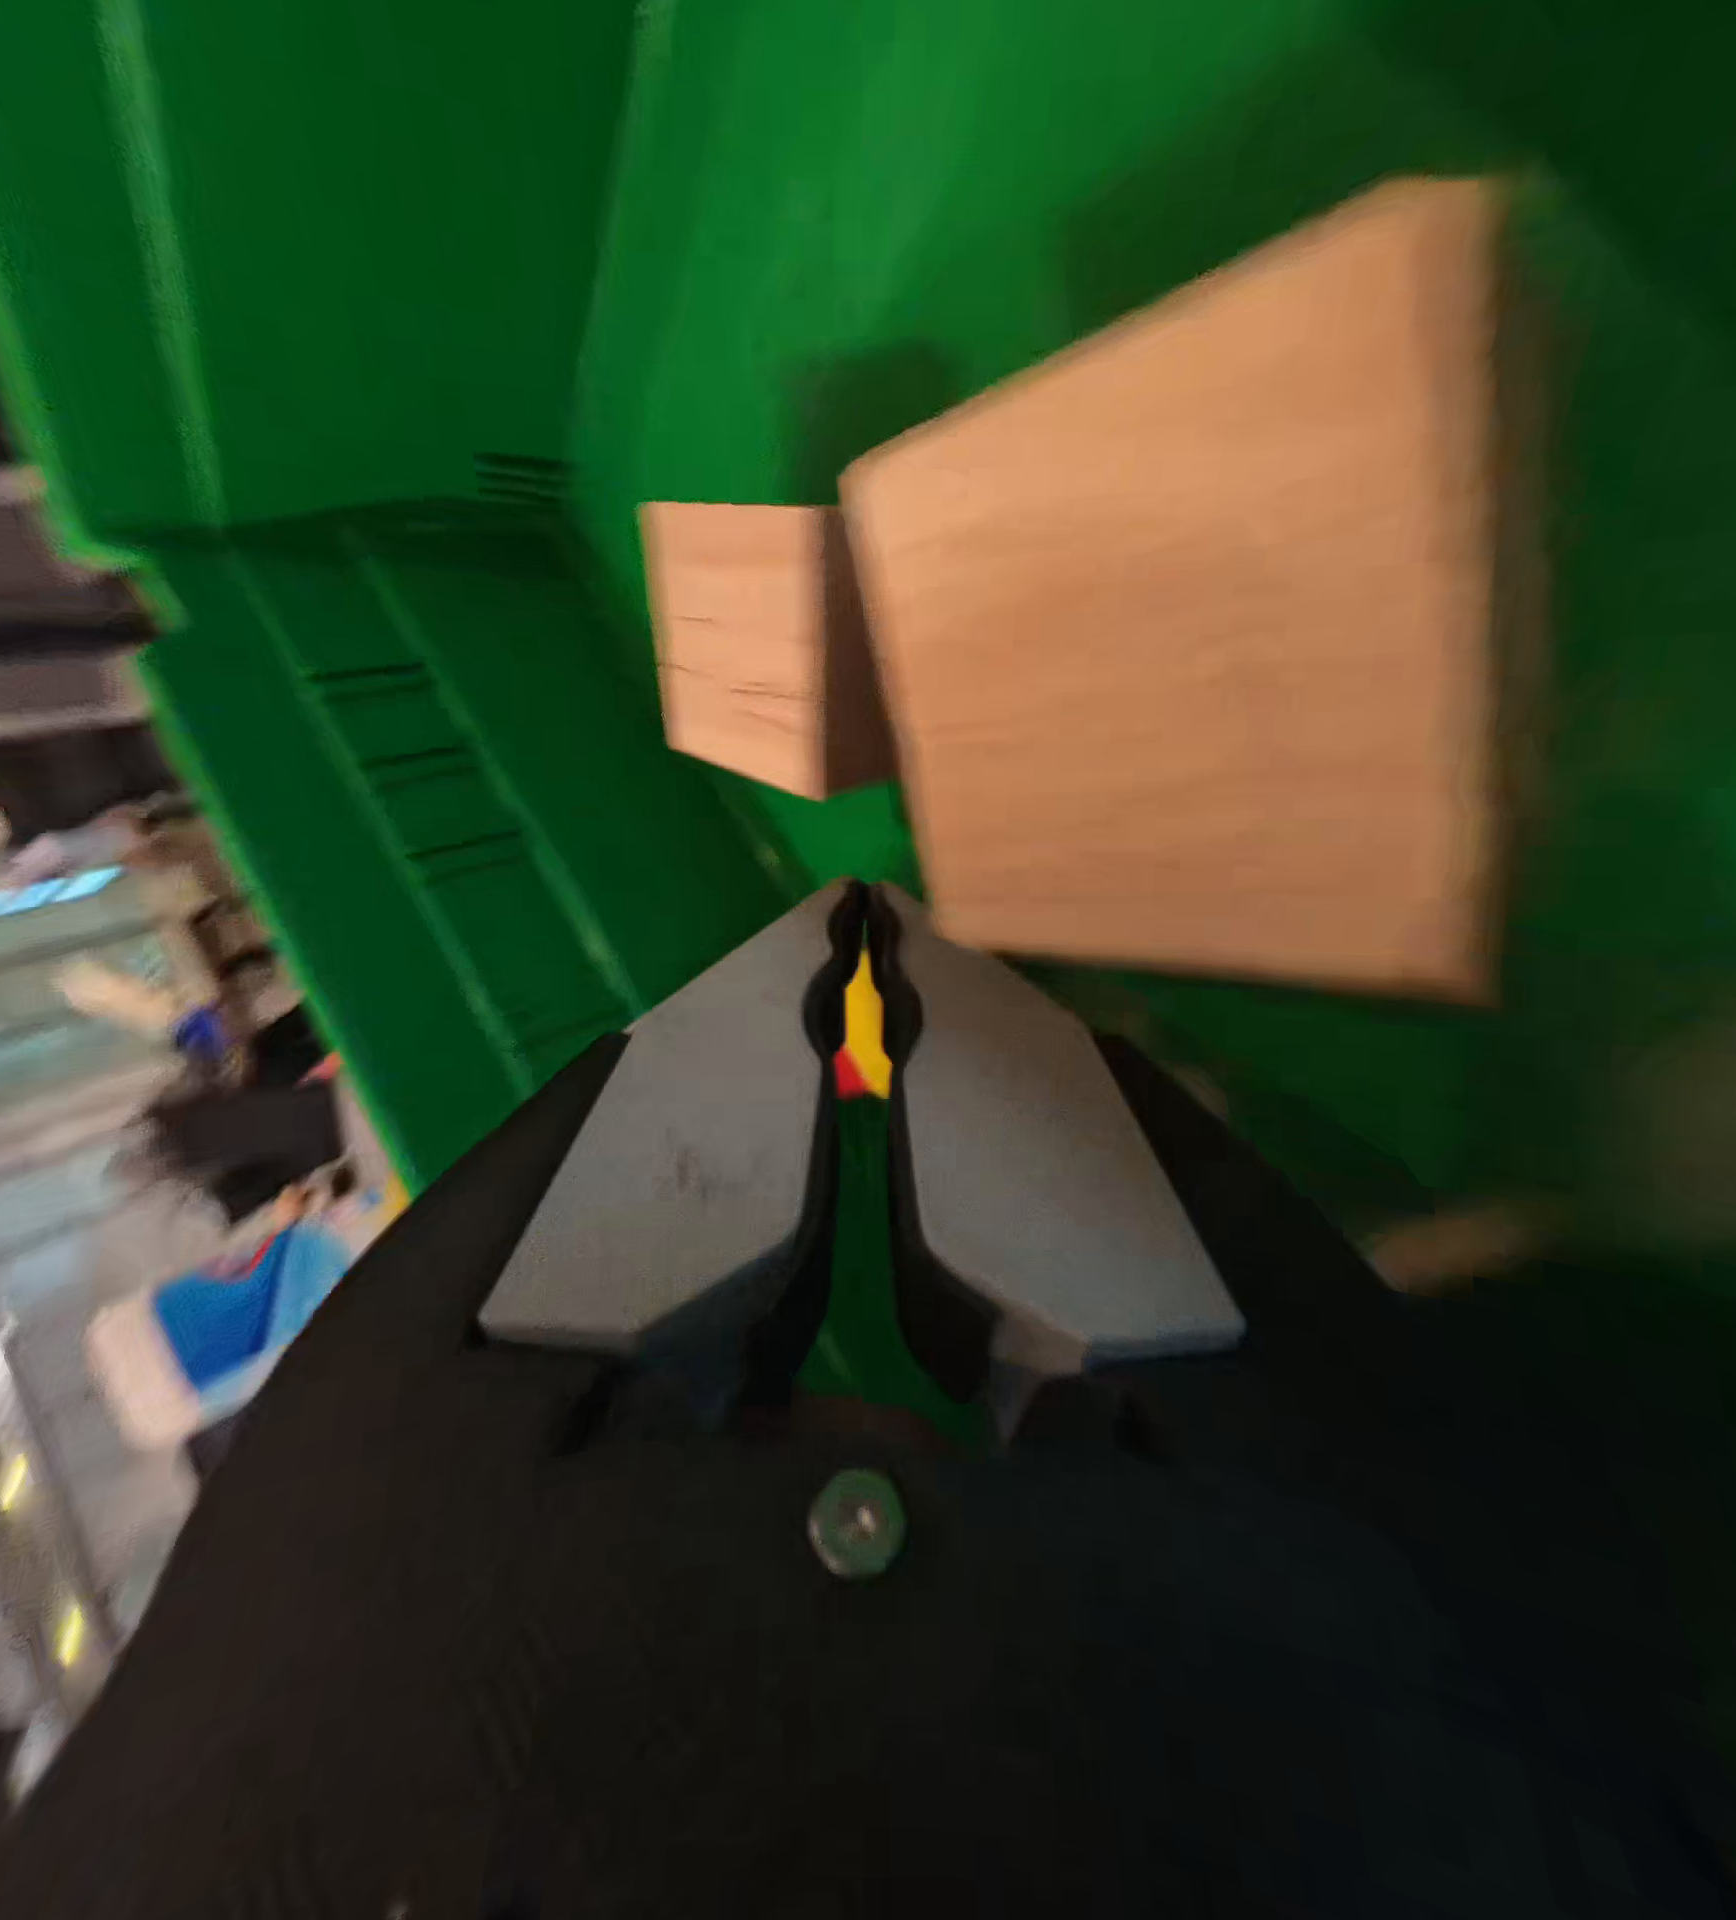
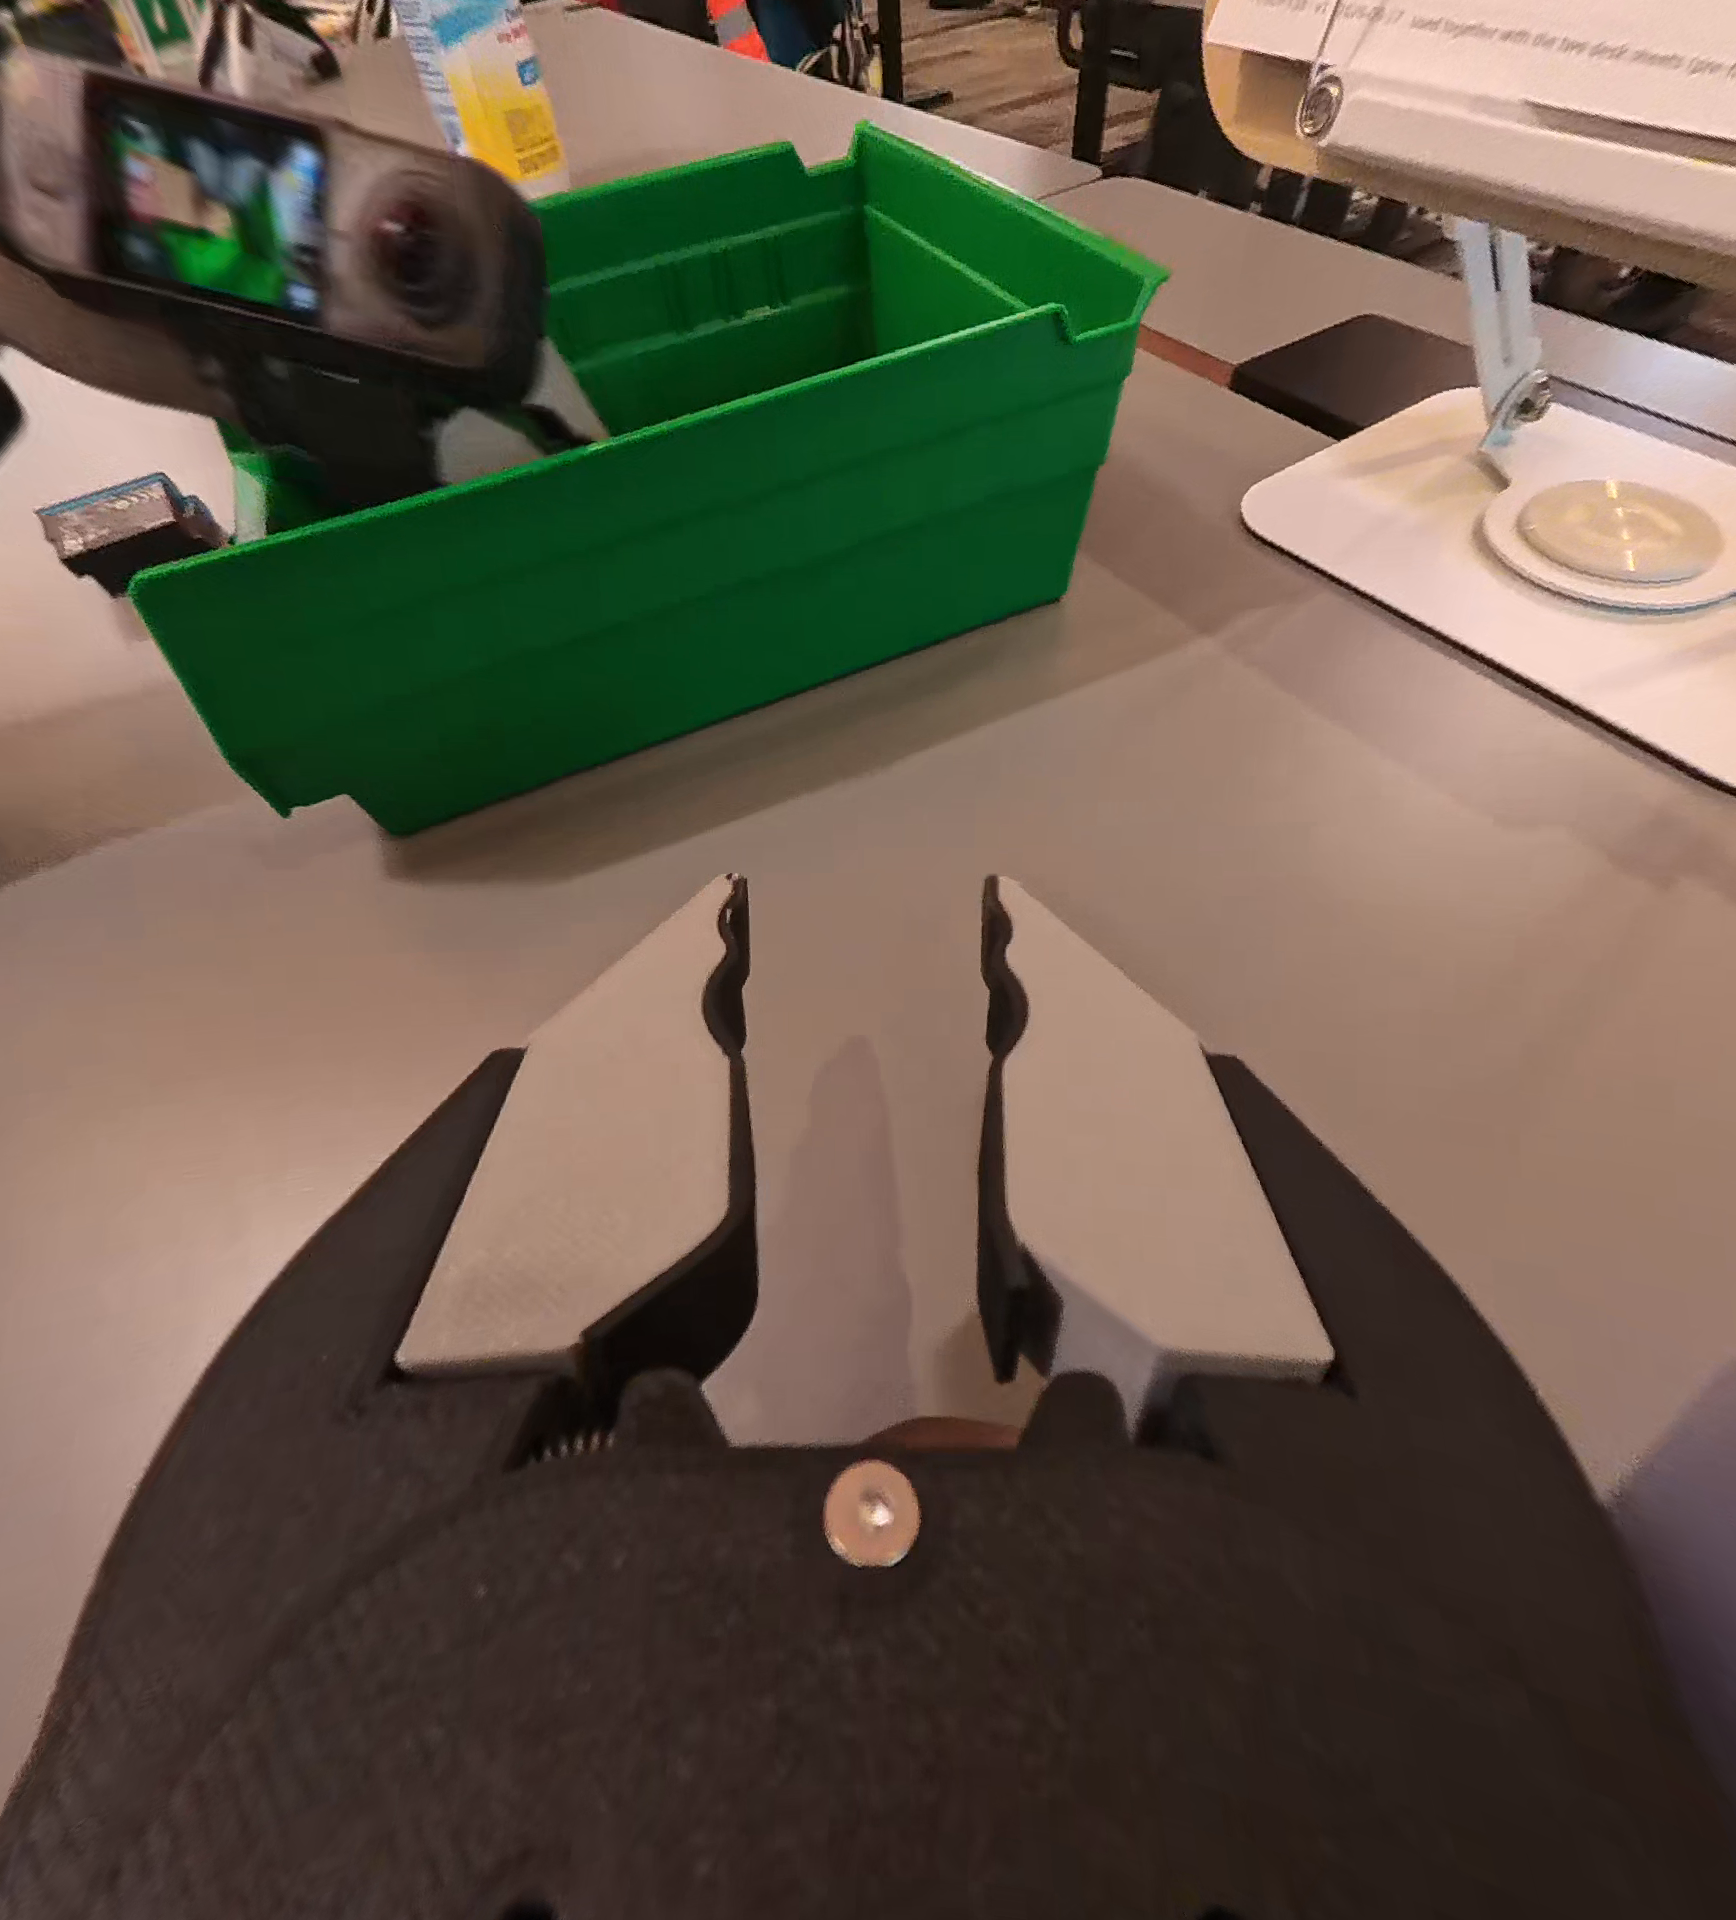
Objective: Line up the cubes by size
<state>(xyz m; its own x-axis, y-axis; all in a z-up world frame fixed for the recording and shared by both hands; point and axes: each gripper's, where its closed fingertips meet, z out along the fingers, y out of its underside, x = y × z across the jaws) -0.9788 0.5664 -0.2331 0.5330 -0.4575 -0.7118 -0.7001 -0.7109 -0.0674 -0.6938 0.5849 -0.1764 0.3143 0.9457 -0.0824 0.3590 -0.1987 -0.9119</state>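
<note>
Two plain wooden cubes lie in a green bin [image 1: 376,312]: a large cube [image 1: 1207,644] to the right and a smaller cube [image 1: 739,644] to its left, close together. My left gripper [image 1: 859,899] is inside the bin, its tips meeting just below the cubes, not touching them. A yellow and red bit [image 1: 864,1023] shows in the gap behind the tips; I cannot tell if it is held. The view is blurred. My right gripper [image 2: 862,894] is open and empty above the grey table [image 2: 1259,883], in front of the bin [image 2: 635,582].
In the right wrist view the left gripper's body with its camera [image 2: 251,218] reaches into the bin's left end. A white monitor stand base [image 2: 1570,582] sits at the right. A yellow and white bottle [image 2: 490,94] stands behind the bin. A small dark device [image 2: 116,520] lies left of it.
</note>
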